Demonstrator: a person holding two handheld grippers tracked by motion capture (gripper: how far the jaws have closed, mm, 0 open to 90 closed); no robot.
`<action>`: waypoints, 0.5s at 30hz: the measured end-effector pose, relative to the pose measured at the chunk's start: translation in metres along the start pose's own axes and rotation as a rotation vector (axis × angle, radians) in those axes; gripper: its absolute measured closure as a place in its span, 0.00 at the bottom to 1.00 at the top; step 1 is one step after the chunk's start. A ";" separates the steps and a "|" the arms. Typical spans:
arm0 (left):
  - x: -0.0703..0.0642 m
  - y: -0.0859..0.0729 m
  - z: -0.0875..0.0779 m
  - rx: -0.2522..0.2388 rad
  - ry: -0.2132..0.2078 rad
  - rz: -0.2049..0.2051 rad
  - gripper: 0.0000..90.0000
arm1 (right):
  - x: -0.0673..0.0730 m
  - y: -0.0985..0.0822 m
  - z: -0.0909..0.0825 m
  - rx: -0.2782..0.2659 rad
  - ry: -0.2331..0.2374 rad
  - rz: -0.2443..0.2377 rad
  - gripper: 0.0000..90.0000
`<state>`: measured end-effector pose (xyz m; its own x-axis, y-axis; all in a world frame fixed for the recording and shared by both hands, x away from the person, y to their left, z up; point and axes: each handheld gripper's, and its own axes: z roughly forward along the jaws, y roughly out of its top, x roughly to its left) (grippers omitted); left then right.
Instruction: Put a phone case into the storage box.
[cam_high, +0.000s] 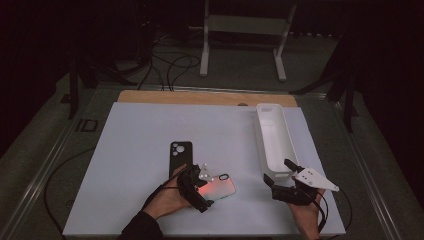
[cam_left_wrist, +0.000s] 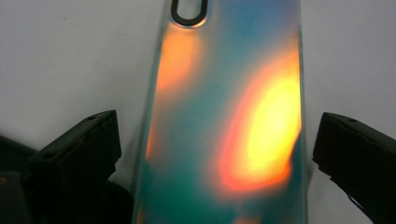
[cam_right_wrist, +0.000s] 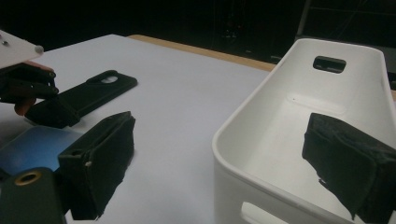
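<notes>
Your left gripper (cam_high: 200, 187) sits low in the centre of the high view, over the near end of the glossy iridescent phone case (cam_high: 218, 187), which lies flat on the white tabletop (cam_high: 140, 140). In the left gripper view that case (cam_left_wrist: 229, 121) runs up the middle of the frame, glowing orange and teal, with your jaws spread wide on either side of it and a strip of bare tabletop between each jaw and the case edge; they have hold of nothing.

Just beyond it, up and to the left in the high view, lies the flat black phone case (cam_high: 180, 156) with its camera cutout at the far end.

Your right gripper (cam_high: 290, 186) is at the lower right, at the near end of the long white plastic bin (cam_high: 272, 140). In the right gripper view its jaws stand wide apart, one outside the bin's near wall (cam_right_wrist: 261, 140) and one over its inside, gripping nothing.
</notes>
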<state>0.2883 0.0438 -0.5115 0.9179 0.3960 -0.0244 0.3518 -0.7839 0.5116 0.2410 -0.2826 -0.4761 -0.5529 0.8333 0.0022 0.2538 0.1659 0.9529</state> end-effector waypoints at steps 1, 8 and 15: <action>0.000 0.000 0.000 0.000 0.000 0.000 0.03 | 0.000 0.000 0.000 0.000 0.000 0.000 0.10; -0.001 0.002 0.002 0.036 0.000 0.014 0.06 | -0.001 0.000 0.000 -0.002 -0.001 0.000 0.10; -0.004 0.007 0.002 0.075 0.001 0.006 0.10 | 0.000 0.000 0.000 0.001 0.000 -0.002 0.10</action>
<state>0.2878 0.0358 -0.5099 0.9199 0.3915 -0.0211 0.3590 -0.8197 0.4462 0.2413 -0.2823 -0.4765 -0.5533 0.8330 0.0006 0.2536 0.1678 0.9526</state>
